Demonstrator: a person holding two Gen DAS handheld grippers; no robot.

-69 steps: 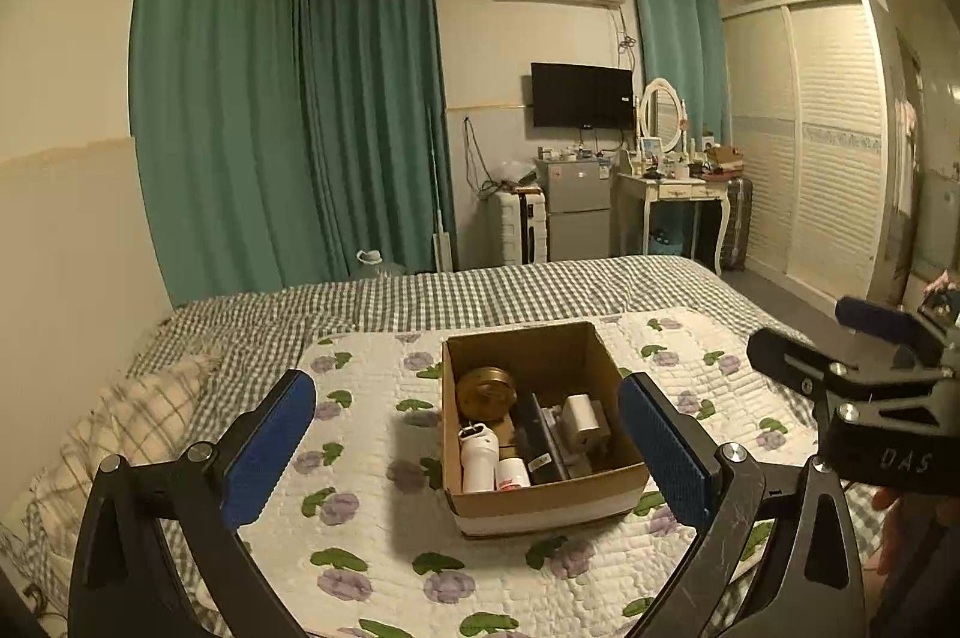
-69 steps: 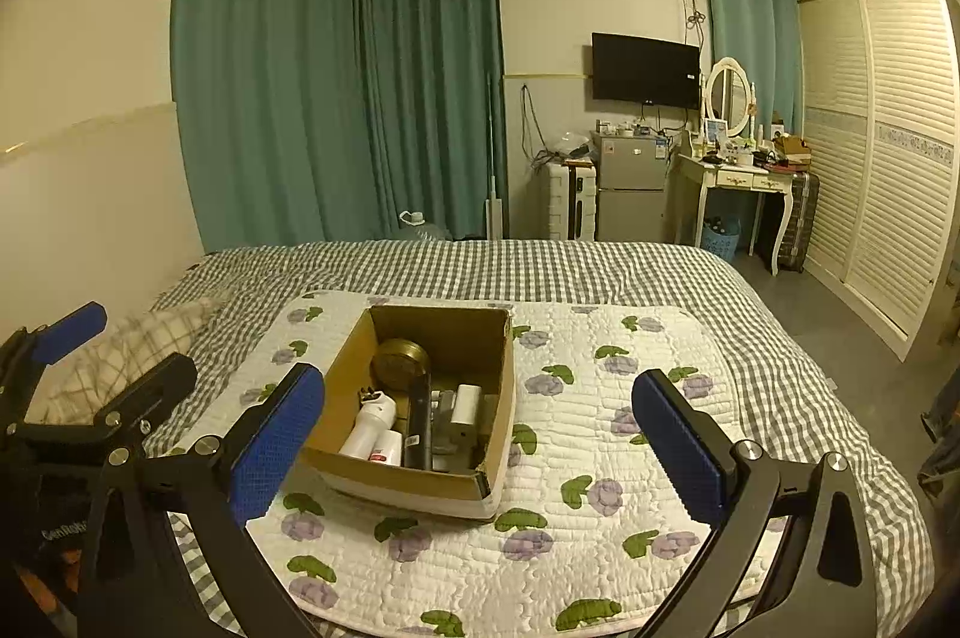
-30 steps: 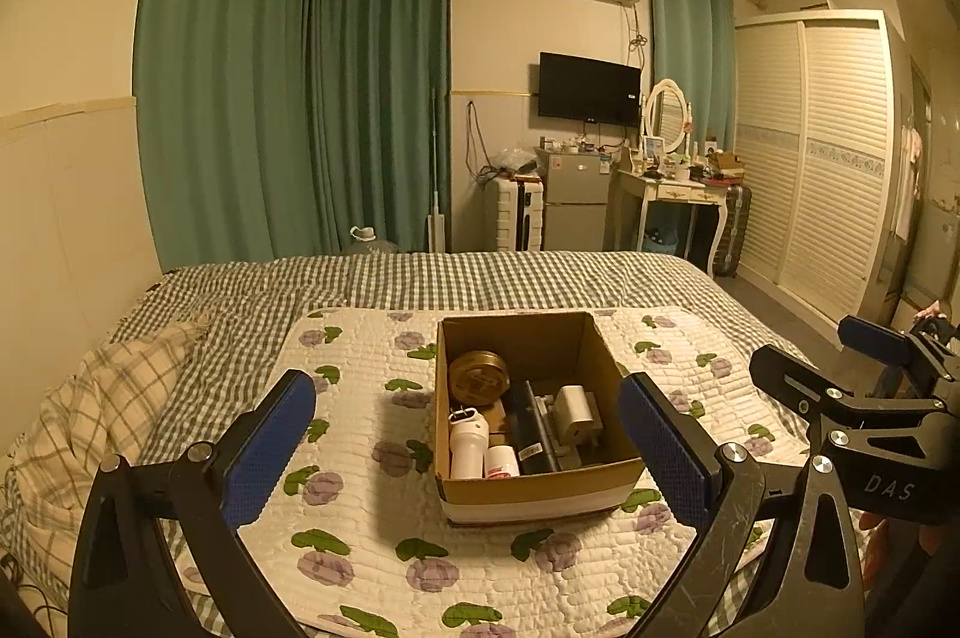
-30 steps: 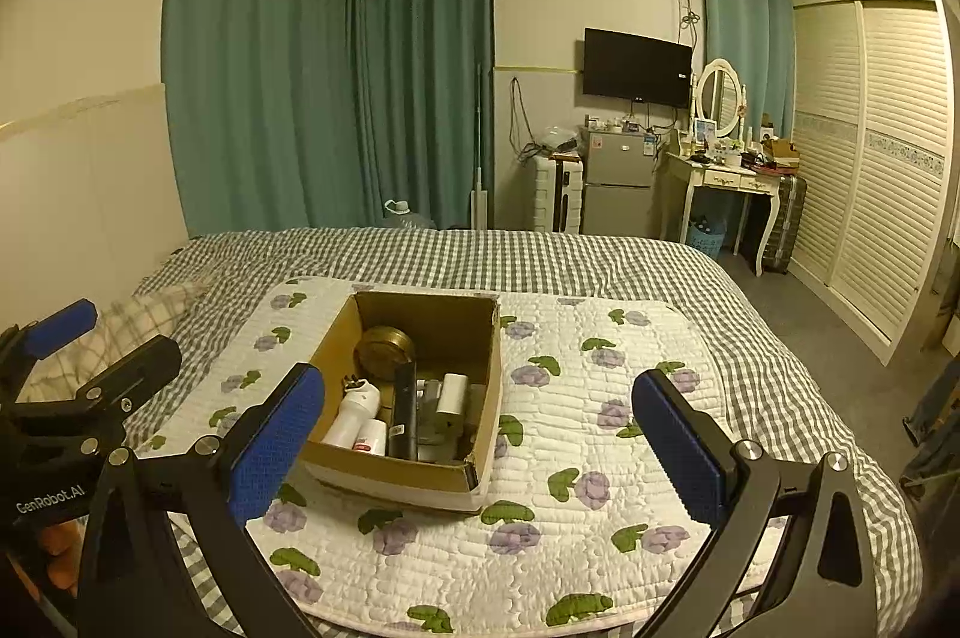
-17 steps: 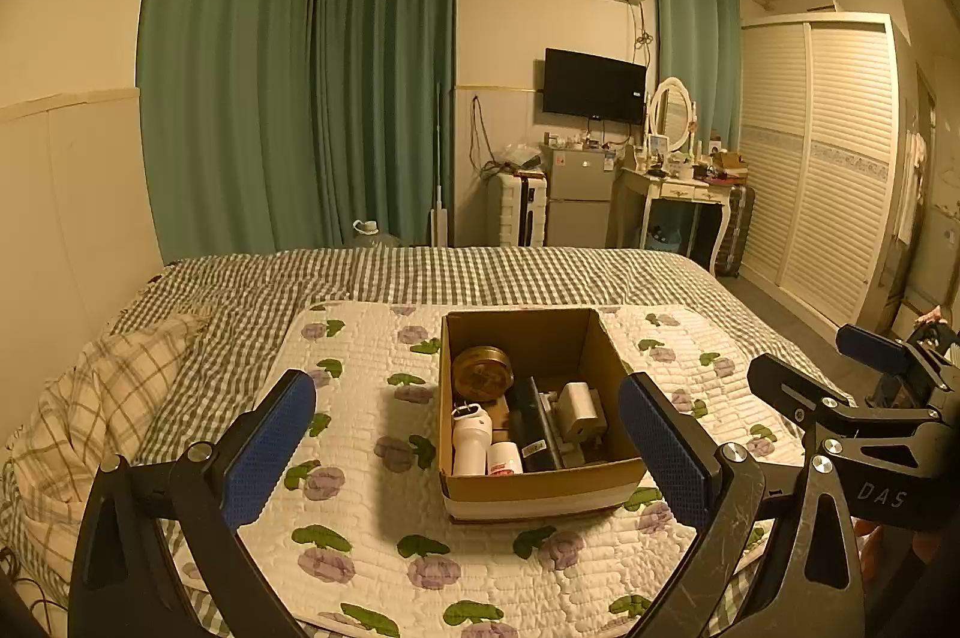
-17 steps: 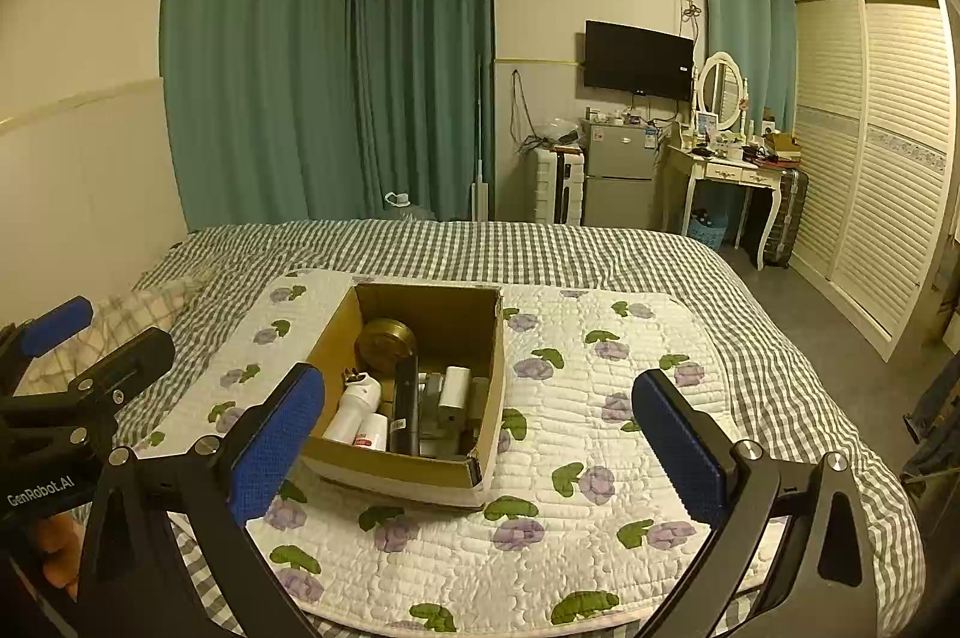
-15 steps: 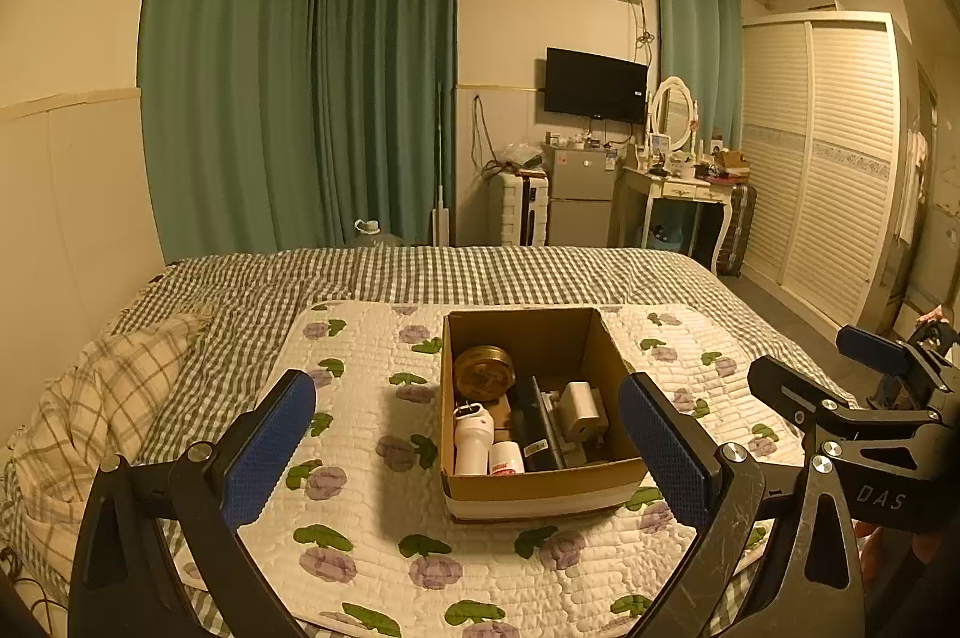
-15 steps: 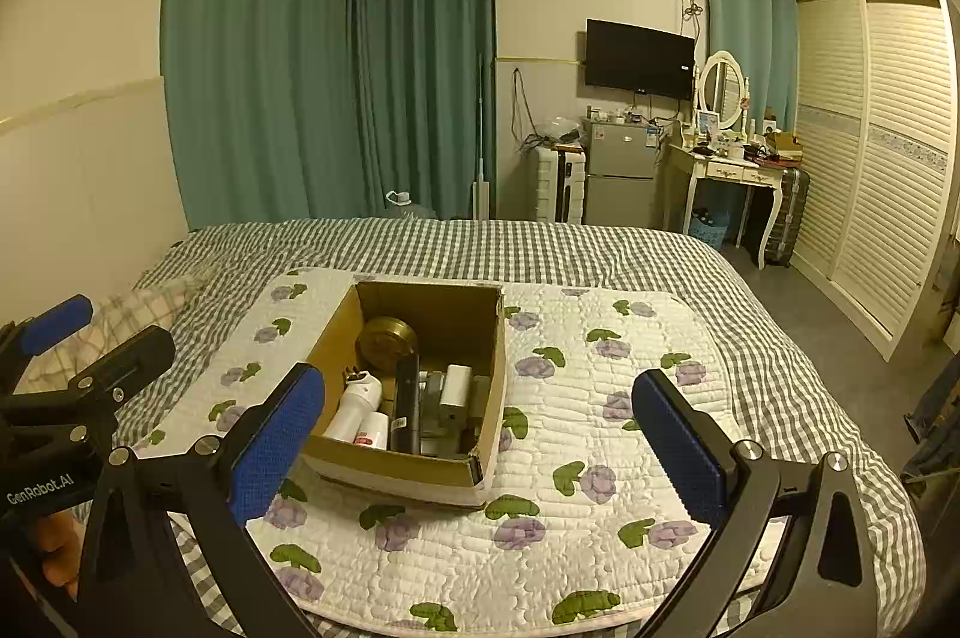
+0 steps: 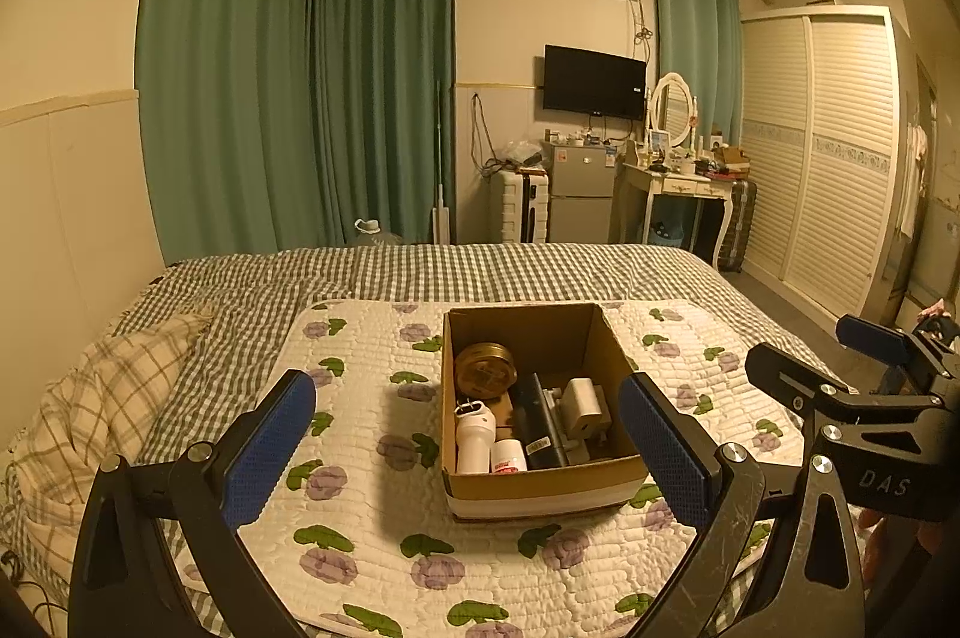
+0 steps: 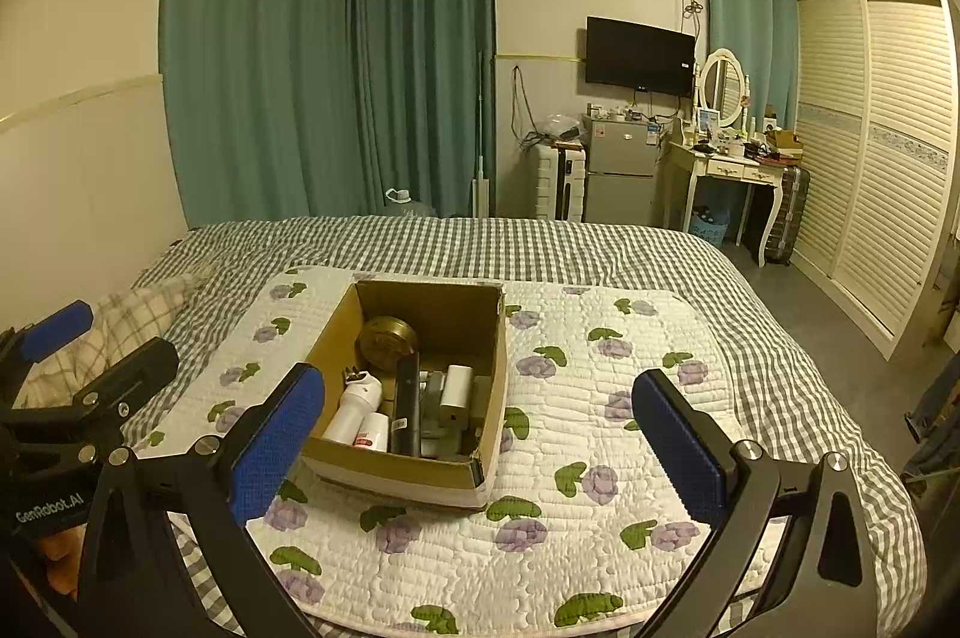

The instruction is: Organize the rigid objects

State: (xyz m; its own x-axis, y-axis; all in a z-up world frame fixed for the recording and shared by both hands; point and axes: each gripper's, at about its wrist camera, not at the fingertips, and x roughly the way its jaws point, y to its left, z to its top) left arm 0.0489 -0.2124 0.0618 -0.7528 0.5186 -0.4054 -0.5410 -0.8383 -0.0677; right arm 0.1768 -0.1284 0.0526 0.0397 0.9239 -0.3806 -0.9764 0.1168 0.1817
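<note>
An open cardboard box [image 9: 540,488] [image 10: 336,320] sits on a white quilted mat with purple flowers [image 9: 360,458] [image 10: 600,428] on the bed. Inside lie a round gold tin [image 9: 485,365] [image 10: 387,334], a white bottle [image 9: 474,437] [image 10: 354,410], a small white-and-red container [image 9: 507,456] [image 10: 370,431], a black bar-shaped object [image 9: 538,419] [image 10: 406,401] and a white boxy item [image 9: 585,405] [image 10: 454,392]. My left gripper [image 9: 468,449] is open and empty, held above the near edge of the mat. My right gripper [image 10: 477,443] is open and empty, to the box's right.
A plaid pillow [image 9: 96,398] lies at the left of the checked bedspread [image 9: 480,272]. Beyond the bed stand green curtains [image 9: 300,98], a small fridge [image 9: 579,200], a dressing table [image 9: 678,194] and a white wardrobe [image 9: 834,158].
Both views have pulled back and risen slightly; the box sits a little lower and farther. The jaws stay wide open and nothing in the box has moved.
</note>
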